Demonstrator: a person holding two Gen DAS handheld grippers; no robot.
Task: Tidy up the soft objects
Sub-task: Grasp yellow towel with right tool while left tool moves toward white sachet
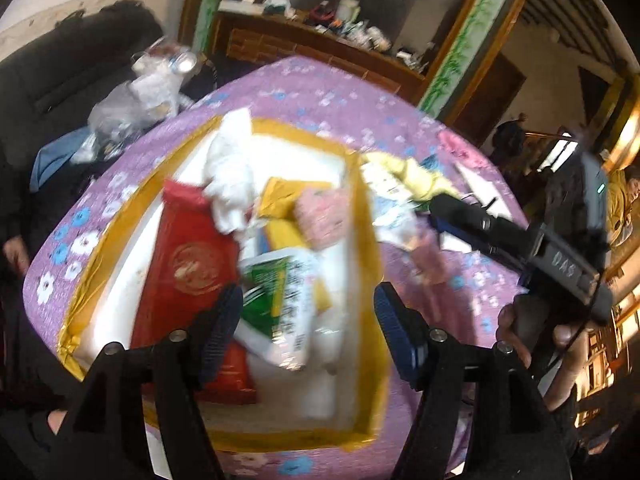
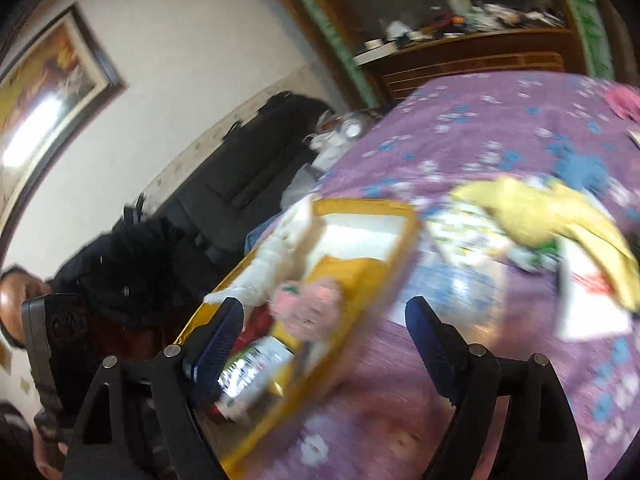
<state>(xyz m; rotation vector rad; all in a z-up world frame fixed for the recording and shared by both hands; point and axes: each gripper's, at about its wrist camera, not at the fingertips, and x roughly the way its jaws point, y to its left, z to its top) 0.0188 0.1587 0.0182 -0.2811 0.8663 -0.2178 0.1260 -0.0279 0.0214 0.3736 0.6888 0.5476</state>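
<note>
Green-white packet (image 1: 276, 300) in box (image 1: 362, 240), under gaping left hand-held gripper (image 1: 308, 316)

Blurring heavily across both views, worst at the right view's lower centre, smearing the purple floral cloth (image 2: 500, 128). Blowing out to white inside the yellow-rimmed box (image 1: 362, 216) at centre of the left view. Glaring off a framed picture (image 2: 52, 92) at upper left. Bending and darkening toward the fisheye corners.
</note>
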